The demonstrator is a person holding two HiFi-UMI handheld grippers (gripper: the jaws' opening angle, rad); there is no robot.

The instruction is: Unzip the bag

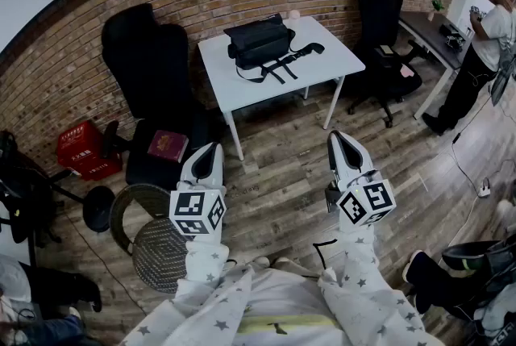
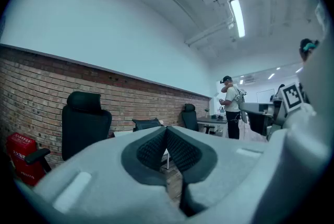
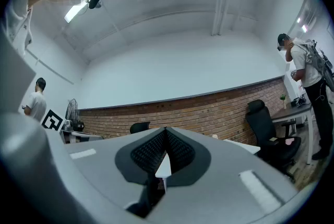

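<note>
2 units are hovering above the floor (image 1: 278, 175): left gripper (image 1: 211, 154) and right gripper (image 1: 343, 139), each showing jaws pressed together, empty. Black bag (image 1: 260, 42) is lying well ahead on the white table (image 1: 334, 56).

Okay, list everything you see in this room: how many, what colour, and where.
bag: one, black, on the table, strap trailing beside it
table: one, white, by the brick wall
office chairs: two, black, one left of the table, one right of it
book: one, dark red, on the left chair's seat
crate: one, red, on the floor, far left
stool: one, round, woven, dark, near the left gripper
desk: one, dark, far right
person: one, white top, standing at the desk
left gripper: white, shut, empty
right gripper: white, shut, empty
</note>
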